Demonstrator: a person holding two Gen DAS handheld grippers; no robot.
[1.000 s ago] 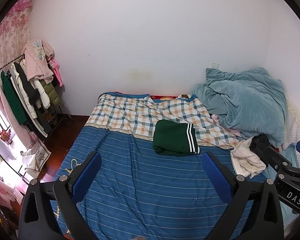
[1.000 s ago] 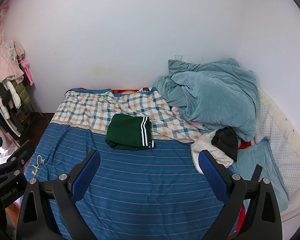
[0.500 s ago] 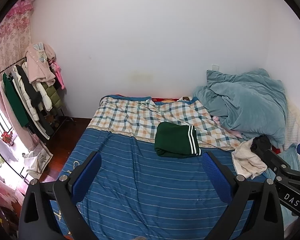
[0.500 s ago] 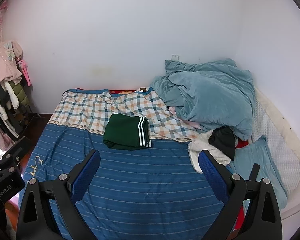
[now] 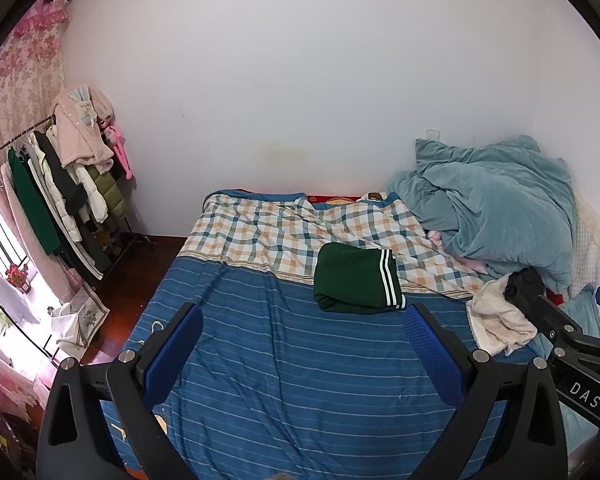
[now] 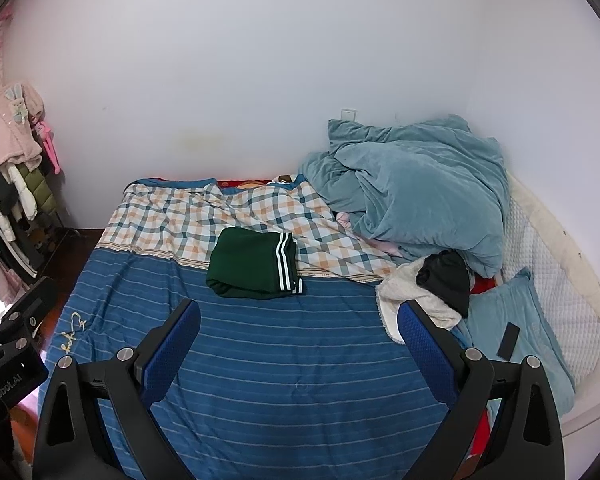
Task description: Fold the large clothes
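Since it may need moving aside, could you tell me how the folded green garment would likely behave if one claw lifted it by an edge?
The folded green garment is soft cloth in loose layers, so it would probably sag and unfold. It looks light. Pushed across the striped bedspread, it would likely bunch rather than slide.

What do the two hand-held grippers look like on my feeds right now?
Both match: the left hand-held gripper and the right hand-held gripper have black angular frames with silver bolts and two fingers faced with blue textured pads. White lettering reading DAS marks the right one's body, seen from the left view. No cables or sleeves show.
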